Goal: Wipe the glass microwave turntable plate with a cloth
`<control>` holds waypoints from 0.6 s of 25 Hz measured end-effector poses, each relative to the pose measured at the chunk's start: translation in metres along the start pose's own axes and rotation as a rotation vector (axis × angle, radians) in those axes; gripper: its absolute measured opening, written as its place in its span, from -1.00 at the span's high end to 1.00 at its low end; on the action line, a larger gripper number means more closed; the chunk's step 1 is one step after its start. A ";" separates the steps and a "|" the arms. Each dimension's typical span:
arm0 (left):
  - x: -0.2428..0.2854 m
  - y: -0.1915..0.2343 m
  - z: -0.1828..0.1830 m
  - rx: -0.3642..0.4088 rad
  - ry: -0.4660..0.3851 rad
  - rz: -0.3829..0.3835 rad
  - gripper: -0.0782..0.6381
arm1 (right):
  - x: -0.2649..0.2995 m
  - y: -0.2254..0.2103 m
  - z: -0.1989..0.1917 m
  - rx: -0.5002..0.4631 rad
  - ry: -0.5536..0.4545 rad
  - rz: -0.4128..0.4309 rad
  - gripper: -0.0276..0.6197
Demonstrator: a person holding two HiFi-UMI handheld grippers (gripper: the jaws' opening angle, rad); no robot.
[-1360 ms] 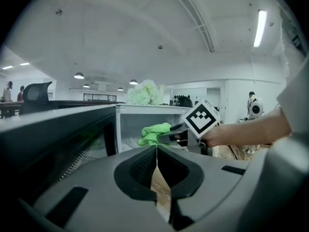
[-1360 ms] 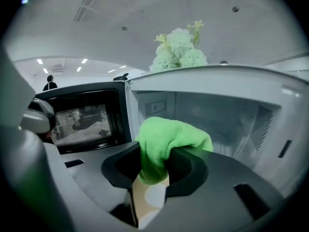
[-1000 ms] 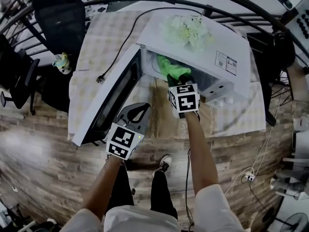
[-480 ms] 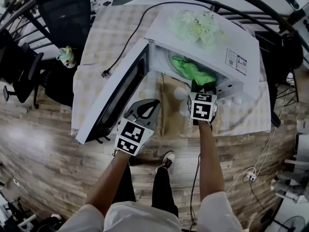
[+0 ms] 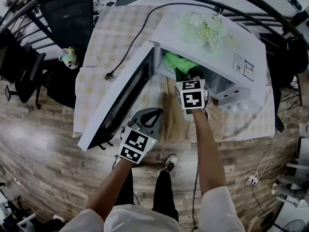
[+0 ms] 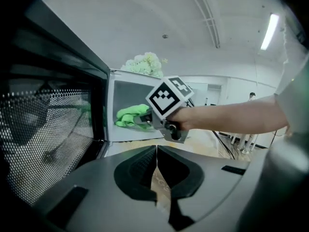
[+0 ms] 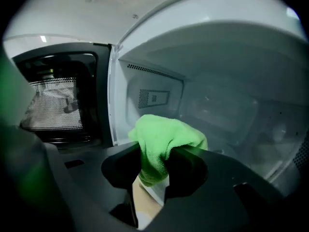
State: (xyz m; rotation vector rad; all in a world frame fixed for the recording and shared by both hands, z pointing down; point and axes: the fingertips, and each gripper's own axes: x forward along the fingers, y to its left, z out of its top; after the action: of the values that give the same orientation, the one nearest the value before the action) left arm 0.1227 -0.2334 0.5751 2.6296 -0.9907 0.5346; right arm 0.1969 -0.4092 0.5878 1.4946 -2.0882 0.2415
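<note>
A white microwave (image 5: 241, 42) stands on the table with its door (image 5: 118, 103) swung open to the left. My right gripper (image 7: 154, 173) reaches into the cavity, shut on a bright green cloth (image 7: 164, 139) that bunches above the jaws; the same cloth (image 5: 181, 62) shows inside the opening in the head view. The glass turntable plate (image 7: 241, 139) is only a faint sheen on the cavity floor beyond the cloth. My left gripper (image 6: 157, 151) hangs shut and empty in front of the door, below table height, looking at the cloth (image 6: 130, 116).
White flowers (image 5: 205, 28) lie on top of the microwave. A black power cord with its plug (image 5: 110, 76) trails over the checked tablecloth (image 5: 104, 37). A small toy (image 5: 70, 57) sits at the table's left edge. Black office chairs (image 5: 63, 13) stand beyond it.
The right gripper swept the cloth to the right inside the cavity, then back left and deeper in. The left gripper stayed shut in front of the door.
</note>
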 end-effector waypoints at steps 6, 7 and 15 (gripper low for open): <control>0.004 -0.008 -0.017 0.006 0.037 -0.036 0.73 | 0.019 0.005 -0.004 -0.017 0.076 -0.001 0.50; 0.004 -0.008 -0.018 0.006 0.041 -0.037 0.73 | 0.016 0.004 -0.008 -0.011 0.088 0.003 0.50; 0.008 -0.009 -0.020 0.003 0.046 -0.039 0.73 | -0.027 -0.053 -0.050 0.059 0.183 -0.197 0.51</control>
State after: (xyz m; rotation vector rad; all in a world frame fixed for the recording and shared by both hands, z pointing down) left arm 0.1301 -0.2238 0.5950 2.6216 -0.9238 0.5850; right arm 0.2684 -0.3840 0.6060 1.6349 -1.7921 0.3533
